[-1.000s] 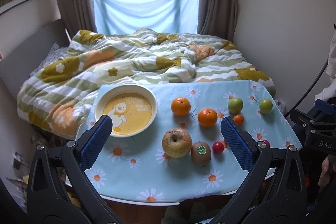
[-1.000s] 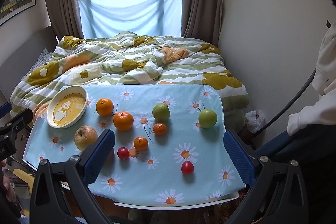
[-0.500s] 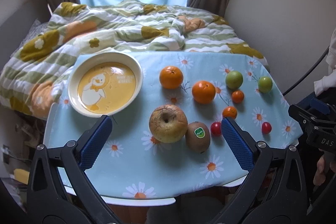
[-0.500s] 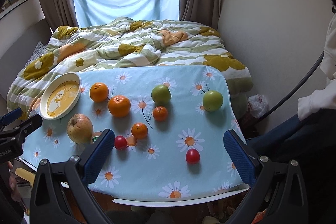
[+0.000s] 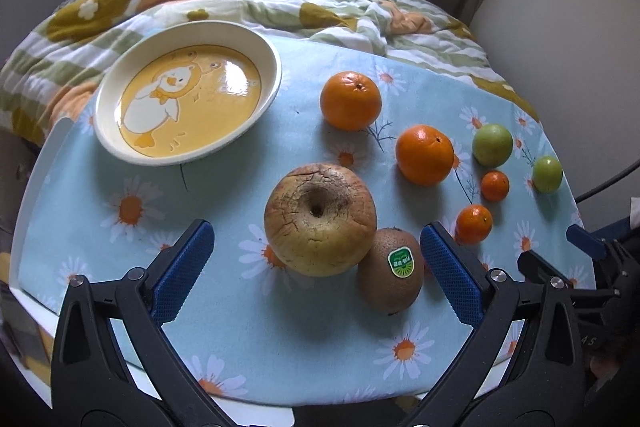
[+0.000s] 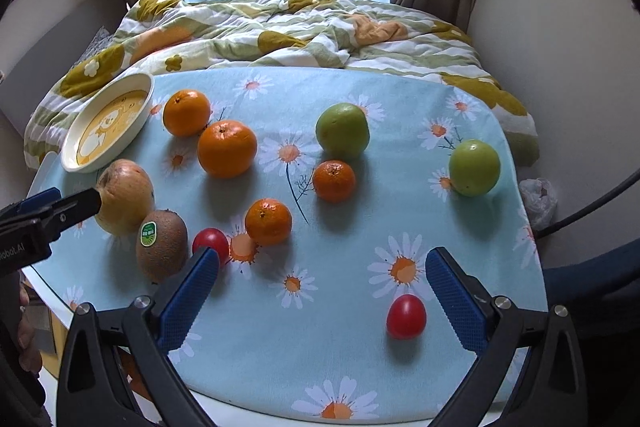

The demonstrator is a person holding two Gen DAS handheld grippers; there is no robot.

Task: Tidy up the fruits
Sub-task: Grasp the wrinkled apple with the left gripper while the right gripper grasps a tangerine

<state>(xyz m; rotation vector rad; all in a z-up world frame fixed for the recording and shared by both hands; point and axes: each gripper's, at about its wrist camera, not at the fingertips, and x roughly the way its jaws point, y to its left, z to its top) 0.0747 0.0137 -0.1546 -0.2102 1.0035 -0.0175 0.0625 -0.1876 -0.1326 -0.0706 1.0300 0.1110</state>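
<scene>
A large yellowish apple (image 5: 320,221) with cracked, wrinkled skin around its stem hollow is seen on the daisy-print tablecloth (image 5: 224,311), touching a brown kiwi (image 5: 390,269) that carries a green sticker. Both lie between the blue pads of the left gripper (image 5: 316,267), whose jaws are spread wide and hold nothing. Behind and to the left, a cream plate (image 5: 276,67) with a yellow duck picture is set near the table's far left edge. Two large oranges (image 5: 350,101) (image 5: 425,155) are placed beyond the apple, with two small mandarins (image 5: 495,185) (image 5: 473,223) and two green fruits (image 5: 492,145) (image 5: 547,174) further right.

From the right wrist view, the right gripper (image 6: 322,295) is likewise held open and empty above the near part of the cloth. A red cherry tomato (image 6: 406,317) lies between its pads, nearer the right one, and a second tomato (image 6: 210,242) is partly covered by the left pad's tip. The left gripper's finger stands in front of the apple there.

A rumpled green, white and ochre quilt (image 6: 280,27) is spread behind the table. The table's near edge is cut off by the gripper arms, and the sticker's print cannot be read. At the far left edge something pale, possibly a hand, is barely made out.
</scene>
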